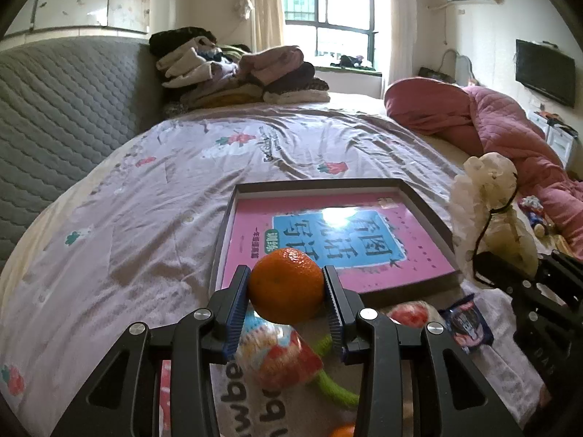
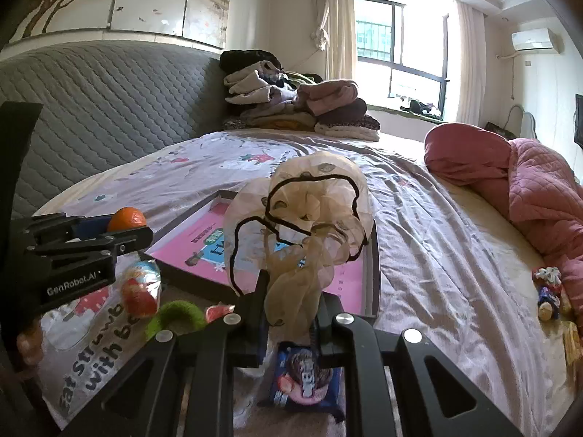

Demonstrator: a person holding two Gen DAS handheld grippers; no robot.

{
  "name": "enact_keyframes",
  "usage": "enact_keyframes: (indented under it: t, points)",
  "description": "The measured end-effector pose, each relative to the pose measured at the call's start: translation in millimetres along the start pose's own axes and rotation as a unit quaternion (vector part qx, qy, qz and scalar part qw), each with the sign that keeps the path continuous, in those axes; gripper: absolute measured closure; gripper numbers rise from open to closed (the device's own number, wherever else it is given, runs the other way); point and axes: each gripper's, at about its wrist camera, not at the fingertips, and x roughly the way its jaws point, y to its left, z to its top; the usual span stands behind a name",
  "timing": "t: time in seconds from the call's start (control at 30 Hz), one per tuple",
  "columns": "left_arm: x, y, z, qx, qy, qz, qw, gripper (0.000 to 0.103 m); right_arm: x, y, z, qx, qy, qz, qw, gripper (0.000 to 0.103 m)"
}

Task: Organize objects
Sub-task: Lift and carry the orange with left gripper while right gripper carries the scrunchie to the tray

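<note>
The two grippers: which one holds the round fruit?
The left gripper holds the orange between its pads. The right gripper is shut on a crumpled beige mesh bag instead.

A second orange [image 1: 344, 430] is cut off by the bottom edge.

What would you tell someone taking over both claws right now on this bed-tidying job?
Left claw: shut on the orange, held above the near edge of the tray.
Right claw: shut on a crumpled beige sheer cloth with black trim, which hangs in front of the tray.
Tray: on the bedsheet, holding only a pink book.
Loose on the sheet near the claws: blue cookie packet, snack bag, green knitted ring. More small items lie by the pink quilt.
Done: book in tray. Left: place the orange and cloth, then gather the rest.
</note>
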Motion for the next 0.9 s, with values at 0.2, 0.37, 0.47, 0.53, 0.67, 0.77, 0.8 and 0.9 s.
enact_keyframes:
  t: [0.2,0.37,0.47,0.53,0.67,0.77,0.8,0.9]
  points:
    - [25,11,22,-0.003,0.013,0.004,0.9999,0.063,20,-12,7,0.003,0.011,-0.008,1.000,0.085]
    - [49,19,37,-0.006,0.026,0.002,0.9997,0.063,40,-20,12,0.003,0.028,-0.011,1.000,0.085]
    - [62,21,40,-0.006,0.035,-0.002,0.9994,0.063,53,-23,14,0.005,0.042,-0.006,0.999,0.085]
    - [74,22,41,-0.011,0.052,-0.013,0.9985,0.063,62,-25,14,0.005,0.051,-0.003,0.999,0.085]
    - [95,23,39,-0.014,0.072,-0.009,0.9973,0.063,81,-29,14,0.006,0.074,-0.003,0.997,0.085]
    - [108,24,40,-0.010,0.082,-0.007,0.9965,0.063,96,-31,12,0.004,0.092,-0.001,0.996,0.085]
    - [111,25,40,-0.011,0.087,-0.010,0.9961,0.063,100,-32,12,0.006,0.097,0.002,0.995,0.085]
    - [120,27,41,-0.012,0.098,-0.016,0.9950,0.063,110,-36,10,0.017,0.113,0.015,0.993,0.085]
